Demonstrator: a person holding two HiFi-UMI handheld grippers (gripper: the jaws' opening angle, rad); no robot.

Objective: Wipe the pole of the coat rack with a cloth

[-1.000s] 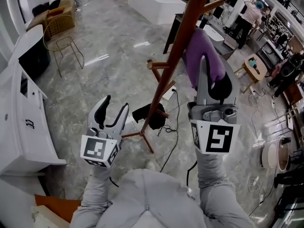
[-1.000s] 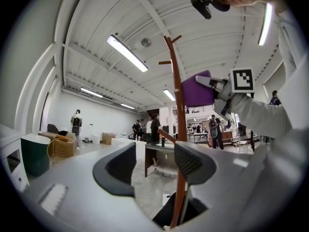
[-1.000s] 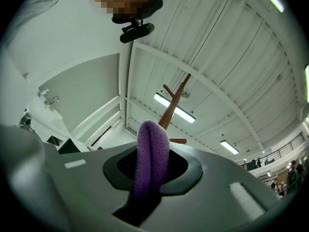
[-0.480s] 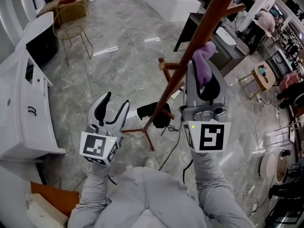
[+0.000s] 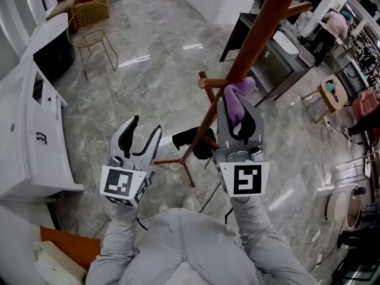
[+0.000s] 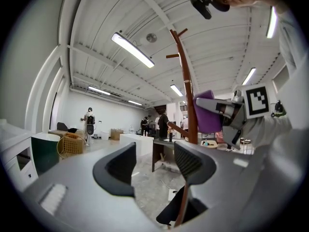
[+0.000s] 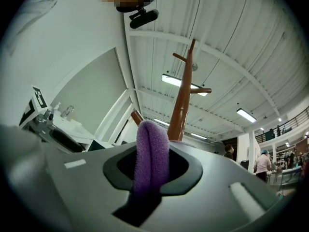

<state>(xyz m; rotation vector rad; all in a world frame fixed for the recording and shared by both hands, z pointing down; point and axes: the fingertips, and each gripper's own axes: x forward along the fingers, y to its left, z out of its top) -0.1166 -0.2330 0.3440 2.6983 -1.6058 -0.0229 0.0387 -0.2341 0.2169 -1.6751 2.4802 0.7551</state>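
Grey marble floor (image 5: 148,82) spreads far below me, with a white cabinet (image 5: 29,117) along the left wall and a gold wire chair (image 5: 89,31) at the far left. Both my arms, in grey sleeves (image 5: 178,248), reach forward side by side.

My right gripper (image 5: 237,108) is the farther of the two, pointing up along the coat rack's brown pole (image 5: 237,76). Its jaws are clamped on a folded purple cloth (image 5: 237,100), which sticks out past the tips. The cloth seems to press on the right side of the pole, just beside a low peg (image 5: 211,83).

My left gripper (image 5: 144,128) hangs nearer to me, to the left of the pole and apart from it. Its jaws are spread with nothing between them.

At the foot of the rack a black bundle (image 5: 193,144) lies on the floor, and a dark cable (image 5: 217,159) trails from it.
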